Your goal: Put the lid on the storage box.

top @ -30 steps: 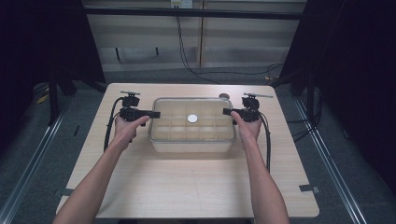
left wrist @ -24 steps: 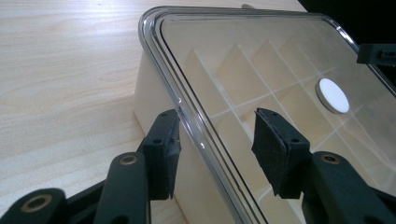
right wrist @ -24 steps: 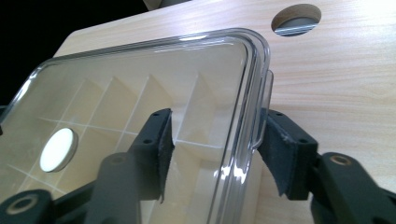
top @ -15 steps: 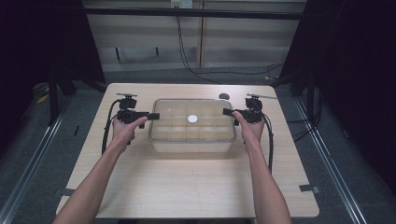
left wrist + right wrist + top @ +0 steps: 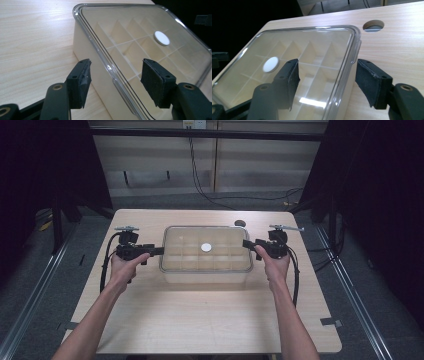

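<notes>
Sat mid-surface (image 5: 210, 320): a clear-lidded box (image 5: 205, 269) with a white knob (image 5: 206, 247) on the lid (image 5: 140, 47) and dividers beneath. Left hand-held gripper (image 5: 156, 251) at the box's left end, jaws apart astride the lid rim, pads (image 5: 83, 82) off it; had just been closing a little, rim between, nothing gripped. Right hand-held gripper (image 5: 247, 244) at the right end, likewise apart astride the rim, pads (image 5: 293, 75) clear; also just narrowing slightly. Judged light, rigid, glossy and slippery, the thin plastic likely to flex or crack if pinched hard. Best taken at the two short-end rims together, evenly, kept level.
</notes>
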{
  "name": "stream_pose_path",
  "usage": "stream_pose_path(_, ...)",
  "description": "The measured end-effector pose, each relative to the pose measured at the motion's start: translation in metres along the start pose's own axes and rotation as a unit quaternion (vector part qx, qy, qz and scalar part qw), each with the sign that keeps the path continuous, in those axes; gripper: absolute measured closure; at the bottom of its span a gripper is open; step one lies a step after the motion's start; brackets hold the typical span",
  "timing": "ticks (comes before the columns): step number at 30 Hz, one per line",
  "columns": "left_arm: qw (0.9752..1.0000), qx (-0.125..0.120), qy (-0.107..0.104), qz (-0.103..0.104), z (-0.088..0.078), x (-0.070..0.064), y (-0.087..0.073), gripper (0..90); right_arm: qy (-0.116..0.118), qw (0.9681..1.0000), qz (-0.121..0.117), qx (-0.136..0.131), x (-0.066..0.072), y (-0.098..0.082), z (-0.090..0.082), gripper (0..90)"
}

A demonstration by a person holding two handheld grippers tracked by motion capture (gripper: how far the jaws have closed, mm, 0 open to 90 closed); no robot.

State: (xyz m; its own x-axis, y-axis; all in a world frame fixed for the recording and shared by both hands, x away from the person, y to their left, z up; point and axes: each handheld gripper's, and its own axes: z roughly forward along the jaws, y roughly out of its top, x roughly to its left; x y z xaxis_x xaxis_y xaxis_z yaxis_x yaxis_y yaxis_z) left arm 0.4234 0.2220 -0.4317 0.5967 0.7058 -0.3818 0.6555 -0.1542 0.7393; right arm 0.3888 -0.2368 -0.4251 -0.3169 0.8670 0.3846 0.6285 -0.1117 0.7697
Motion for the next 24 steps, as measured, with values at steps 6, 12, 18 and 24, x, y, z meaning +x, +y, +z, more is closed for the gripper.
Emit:
stream_pose_path(6,0.9999,-0.006,0.008,0.010,-0.016,-0.008,-0.007,42.3,0.015,0.9998,-0.004,-0.007,0.012,-0.009,-0.012,40.0)
stream_pose_path(12,0.9992,-0.018,0.005,0.035,-0.036,-0.022,-0.013,41.2,0.017,0.9989,-0.042,-0.011,0.028,-0.011,-0.030,38.7)
stream_pose_path(18,0.9987,-0.014,-0.002,0.050,-0.056,-0.036,-0.028,33.5,0.019,0.9980,-0.059,-0.011,0.030,-0.020,-0.056,37.8)
stream_pose_path(24,0.9988,-0.009,-0.001,0.049,-0.061,-0.031,-0.050,29.0,0.019,0.9978,-0.061,-0.018,0.028,-0.034,-0.077,34.6)
